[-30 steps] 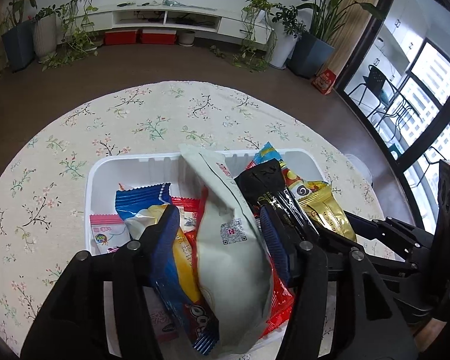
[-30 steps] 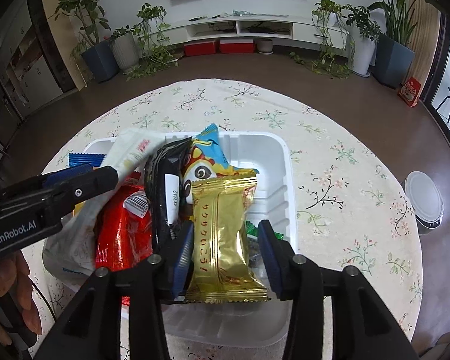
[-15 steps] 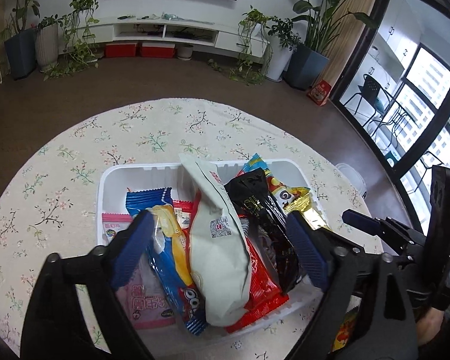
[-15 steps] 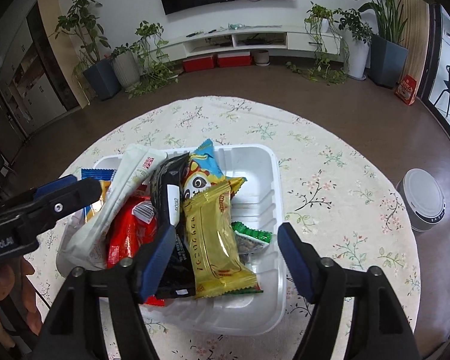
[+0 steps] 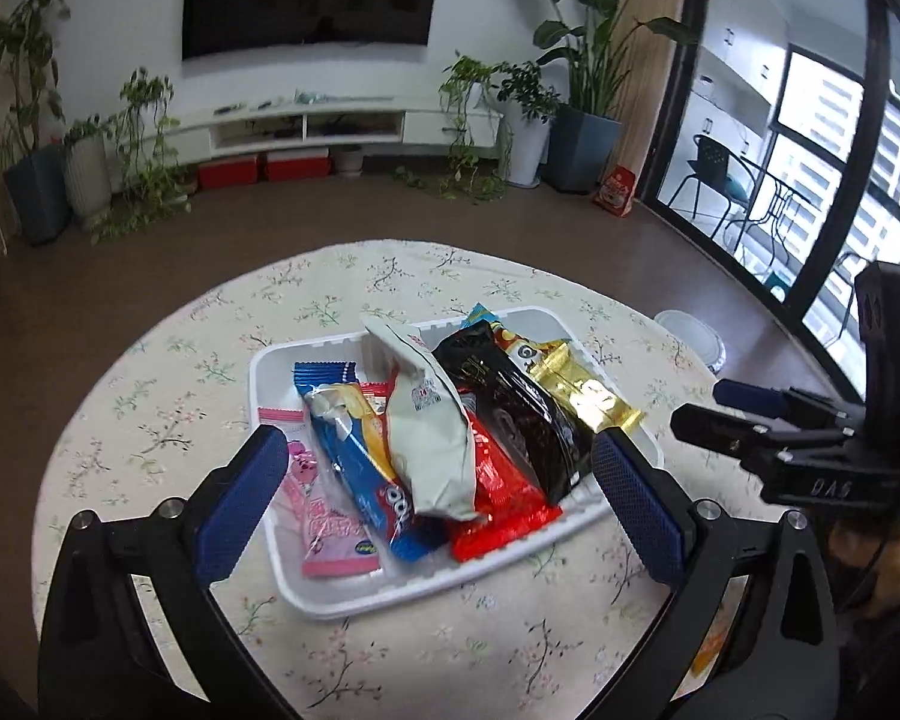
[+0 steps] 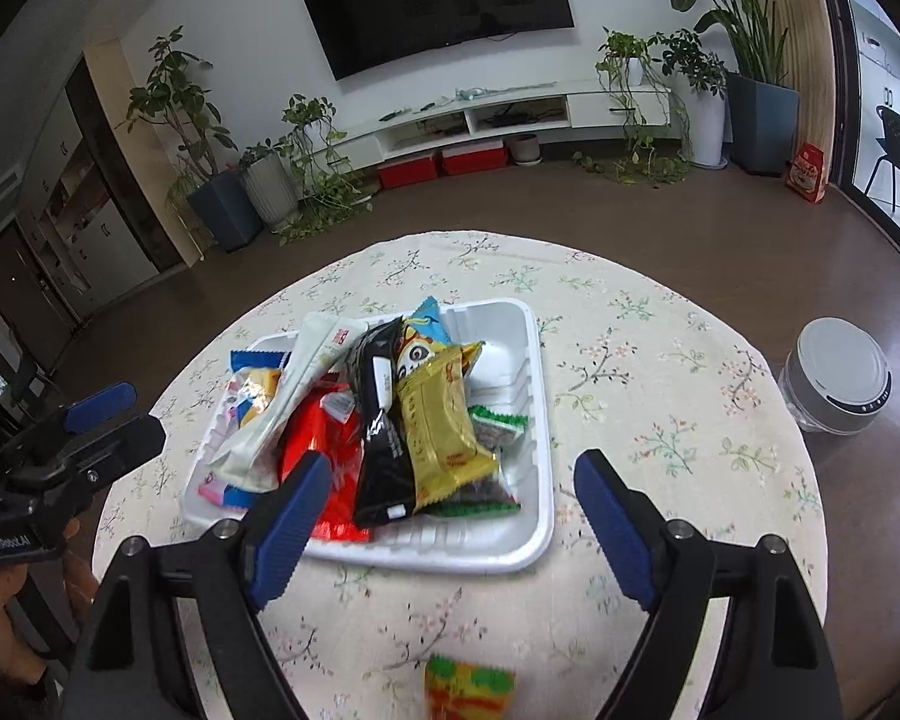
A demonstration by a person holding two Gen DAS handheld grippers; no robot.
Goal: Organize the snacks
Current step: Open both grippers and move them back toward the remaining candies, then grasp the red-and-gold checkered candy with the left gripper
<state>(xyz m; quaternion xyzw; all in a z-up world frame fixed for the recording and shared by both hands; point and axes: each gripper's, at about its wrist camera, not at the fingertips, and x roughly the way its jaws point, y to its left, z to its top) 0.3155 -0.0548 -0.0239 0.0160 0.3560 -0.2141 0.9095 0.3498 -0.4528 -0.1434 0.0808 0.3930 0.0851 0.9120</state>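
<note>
A white tray on the round table holds several snack packs lying side by side: pink, blue, white, red, black and gold. My left gripper hovers above the tray's near side, its jaws opening wide and touching no pack. My right gripper hangs over the tray's near rim, its jaws also opening, with nothing pressed between them. In the right wrist view the gold pack lies on a green pack.
A loose green, yellow and red pack lies on the flowered tablecloth near me. A round white bin stands on the floor past the table's right edge. A person's hand holds the left gripper.
Both grippers opened wide, the left off the white pack and the right off the gold pack. Both pulled back and up from the tray, and the packs stayed in it.
</note>
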